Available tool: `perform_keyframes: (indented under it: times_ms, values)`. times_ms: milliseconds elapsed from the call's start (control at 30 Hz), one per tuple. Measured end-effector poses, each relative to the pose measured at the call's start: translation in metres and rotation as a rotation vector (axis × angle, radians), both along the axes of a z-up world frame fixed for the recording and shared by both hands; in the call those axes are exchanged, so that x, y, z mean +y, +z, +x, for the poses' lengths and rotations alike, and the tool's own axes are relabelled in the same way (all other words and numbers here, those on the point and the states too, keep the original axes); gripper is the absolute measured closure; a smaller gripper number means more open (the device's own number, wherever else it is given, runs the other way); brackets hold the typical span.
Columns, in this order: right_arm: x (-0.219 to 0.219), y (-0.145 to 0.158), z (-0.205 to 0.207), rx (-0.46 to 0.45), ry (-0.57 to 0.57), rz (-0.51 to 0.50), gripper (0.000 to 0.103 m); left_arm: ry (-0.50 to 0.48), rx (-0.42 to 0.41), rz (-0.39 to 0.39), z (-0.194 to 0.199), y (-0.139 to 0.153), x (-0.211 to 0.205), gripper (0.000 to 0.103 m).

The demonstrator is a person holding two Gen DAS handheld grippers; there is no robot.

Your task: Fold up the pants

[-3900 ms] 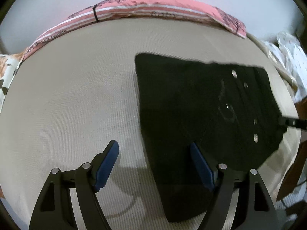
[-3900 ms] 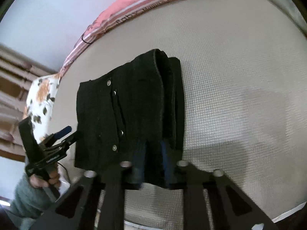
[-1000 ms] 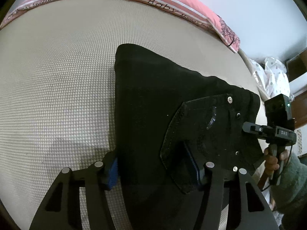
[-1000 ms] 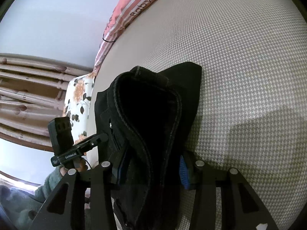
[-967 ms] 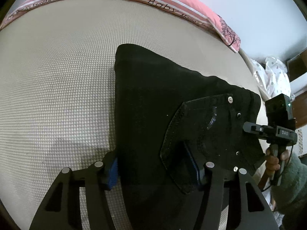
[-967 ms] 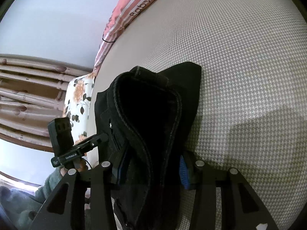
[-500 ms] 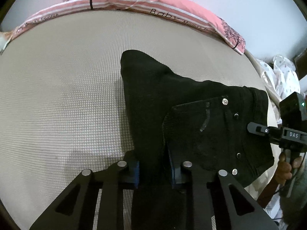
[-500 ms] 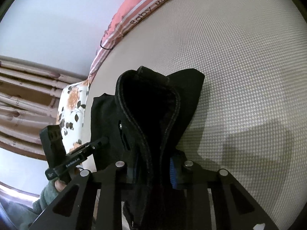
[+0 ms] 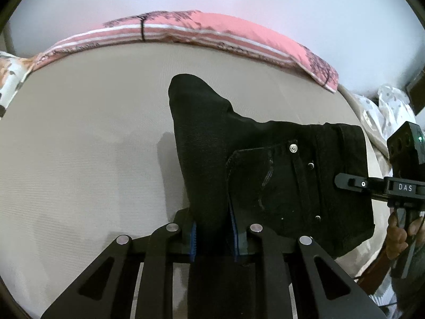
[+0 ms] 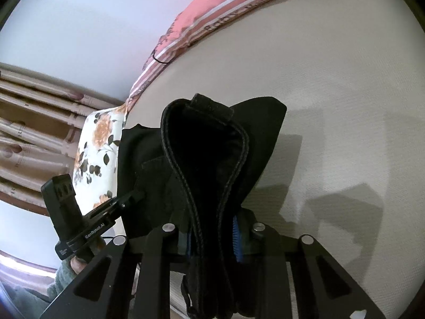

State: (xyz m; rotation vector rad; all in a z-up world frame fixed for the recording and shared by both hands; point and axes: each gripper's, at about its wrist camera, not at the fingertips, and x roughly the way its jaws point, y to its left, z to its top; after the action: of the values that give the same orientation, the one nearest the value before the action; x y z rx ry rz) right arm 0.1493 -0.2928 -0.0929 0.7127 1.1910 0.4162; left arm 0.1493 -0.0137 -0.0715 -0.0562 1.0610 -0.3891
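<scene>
Left wrist view: the black pants (image 9: 265, 164), folded into a thick bundle, hang partly lifted above the beige bed surface (image 9: 79, 146); the far corner of the bundle points toward the pink striped blanket (image 9: 212, 37) that lines the far edge of the bed; a back pocket with metal rivets faces the camera on the right half of the cloth; the left gripper (image 9: 213, 228) is clamped narrowly on the near edge of the pants, its blue pads (image 9: 193, 236) pressing the fabric from both sides, its jaws having just been closing with the cloth between them; at the right edge the other hand-held tool and the hand (image 9: 398, 236) that carries it come into sight, touching the waistband side. Right wrist view: the right gripper (image 10: 212, 235) likewise pinches the pants (image 10: 207, 159), its jaws having just been closing on the stitched waistband, which bulges open in a loop above the fingers; the blue pad on the right side presses the fabric; to the left, a floral cushion (image 10: 98, 146) lies at the bed's edge, beside brown curtains (image 10: 34, 122); a white wall (image 10: 93, 26) stands behind the blanket.
</scene>
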Motion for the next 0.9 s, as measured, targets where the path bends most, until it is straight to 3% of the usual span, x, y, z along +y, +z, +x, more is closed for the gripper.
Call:
perform_keyframes:
  times_ms: [500, 900]
  values:
    - [0.03, 0.012, 0.09, -0.033, 0.051, -0.061, 0.082, 0.058, -0.045, -0.002, 0.065, 0.009, 0.03, 0.084]
    - [0.037, -0.006, 0.133, -0.022, 0.02, -0.097, 0.082, 0.076, -0.031, 0.012, 0.126, -0.009, 0.038, 0.084]
